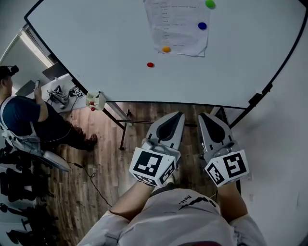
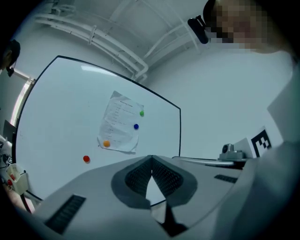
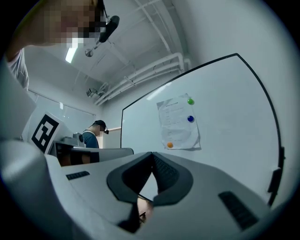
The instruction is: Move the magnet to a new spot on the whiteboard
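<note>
Well beyond left gripper (image 1: 178, 115): red magnet (image 1: 150, 65)

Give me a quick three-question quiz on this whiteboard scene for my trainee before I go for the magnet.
1. True or false: the red magnet pins the paper sheet to the whiteboard.
2. How many magnets are on the whiteboard in all?
3. The left tool and right tool are: A) shut and empty; B) each gripping a magnet; C) pressed against the whiteboard.
Key: 1 false, it sits on bare board beside the sheet; 2 four: red, green, blue, orange; 3 A.
</note>
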{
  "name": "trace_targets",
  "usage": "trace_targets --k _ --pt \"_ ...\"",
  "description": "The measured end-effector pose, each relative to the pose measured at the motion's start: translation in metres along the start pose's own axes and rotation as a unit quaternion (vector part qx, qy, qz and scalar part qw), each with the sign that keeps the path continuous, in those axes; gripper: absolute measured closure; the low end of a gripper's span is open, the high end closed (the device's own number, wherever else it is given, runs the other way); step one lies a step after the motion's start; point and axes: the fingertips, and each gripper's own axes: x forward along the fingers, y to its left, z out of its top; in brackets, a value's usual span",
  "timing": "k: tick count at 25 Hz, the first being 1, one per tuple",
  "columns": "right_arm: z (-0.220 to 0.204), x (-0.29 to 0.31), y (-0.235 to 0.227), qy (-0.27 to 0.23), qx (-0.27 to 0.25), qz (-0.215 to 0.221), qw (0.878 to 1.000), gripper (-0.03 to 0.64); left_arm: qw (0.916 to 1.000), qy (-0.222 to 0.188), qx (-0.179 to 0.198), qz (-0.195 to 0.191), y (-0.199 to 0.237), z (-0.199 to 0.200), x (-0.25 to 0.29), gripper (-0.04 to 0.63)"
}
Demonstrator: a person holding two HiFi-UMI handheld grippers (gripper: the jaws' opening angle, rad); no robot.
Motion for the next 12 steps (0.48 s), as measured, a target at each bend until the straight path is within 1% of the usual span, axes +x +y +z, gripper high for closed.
trace_targets --k 6,12 --pt "-0.013 0.038 0.0 0.011 -0.007 -0.02 1.0 0.604 0.9998 0.006 -0.01 -0.019 0.038 -0.006 0.018 0.584" --pt "-0.017 0.061 -0.021 0.016 -0.01 -0.032 0.999 0.604 0.9993 0.013 -0.017 -0.032 0.051 -0.012 0.046 0.584"
